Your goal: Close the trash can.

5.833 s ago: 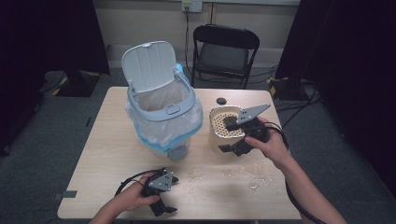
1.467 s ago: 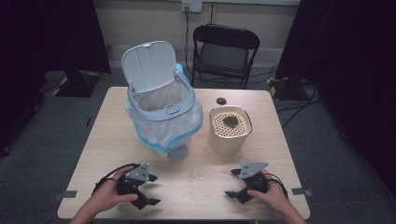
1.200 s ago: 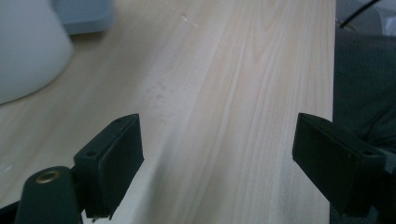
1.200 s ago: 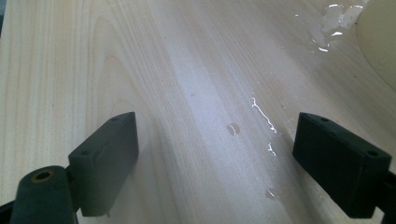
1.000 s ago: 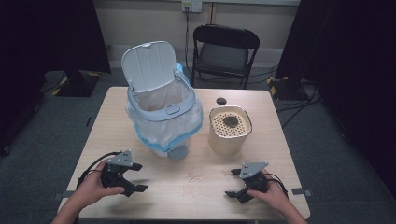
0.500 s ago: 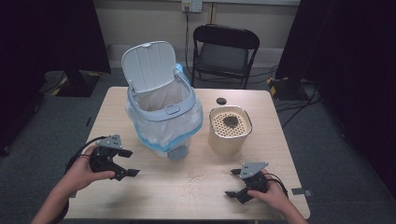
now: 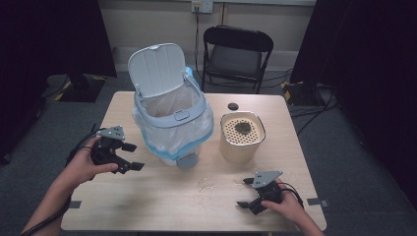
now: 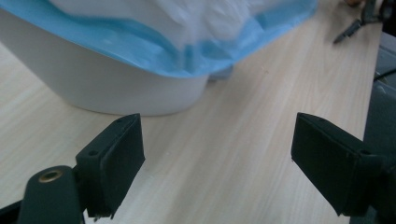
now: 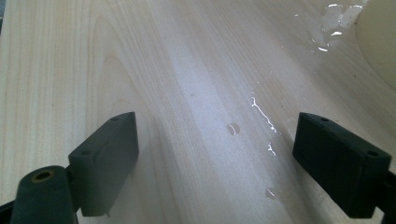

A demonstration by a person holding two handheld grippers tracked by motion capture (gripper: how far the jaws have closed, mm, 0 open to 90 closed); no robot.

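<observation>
My left gripper [image 7: 133,157] hovers open over the table's left part, its jaws pointing at the base of a white bin [image 7: 172,123] lined with a blue-edged plastic bag. From the left gripper view the bin's white wall [image 8: 116,88] and the bag [image 8: 187,46] lie just ahead of the open, empty left gripper [image 8: 217,163]. At the front right my right gripper [image 7: 244,192] rests on the table, open and empty. In the right gripper view the right gripper [image 9: 217,163] spans bare wood with small wet drops [image 9: 264,116].
The bin's lid [image 7: 156,69] stands open. A cream canister [image 7: 242,135] with a perforated top and a dark clump [image 7: 241,128] on it sits right of the bin. A small black disc [image 7: 232,106] lies behind it. A black folding chair [image 7: 238,54] stands beyond the table.
My left gripper has moved left and away from the front edge, rising to the bin's left side. The right gripper has stayed where it was.
</observation>
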